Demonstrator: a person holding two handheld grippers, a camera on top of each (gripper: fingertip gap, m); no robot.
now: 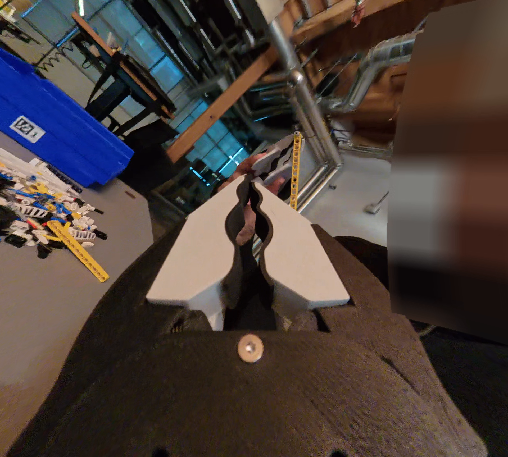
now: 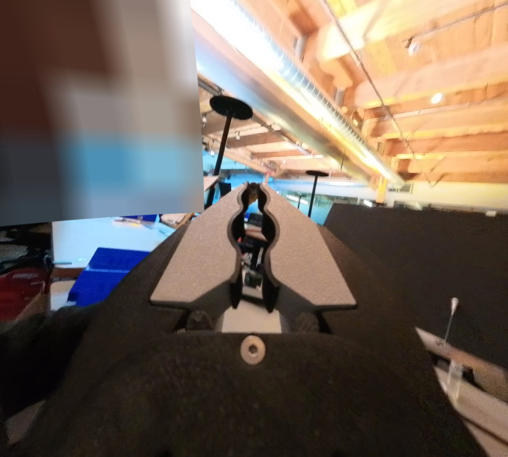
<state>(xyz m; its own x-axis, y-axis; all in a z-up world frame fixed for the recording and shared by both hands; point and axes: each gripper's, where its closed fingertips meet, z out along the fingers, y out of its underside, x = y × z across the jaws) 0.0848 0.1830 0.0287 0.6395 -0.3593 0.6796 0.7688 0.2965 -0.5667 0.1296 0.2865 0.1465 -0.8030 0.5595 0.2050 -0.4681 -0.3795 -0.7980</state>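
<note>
Blue bin [image 1: 55, 125] on grey bench [image 1: 55, 306], white sticker on its side. Pile of small plastic parts [image 1: 41, 213] just beside bin: white, blue, black, yellow. Long yellow holed beam [image 1: 79, 251] at pile's near edge. Wood beams [image 2: 412, 81] and silver duct [image 2: 302, 92] overhead. Black pole with disc top [image 2: 228, 125] farther off. Black panel [image 2: 412, 251] at right.
</note>
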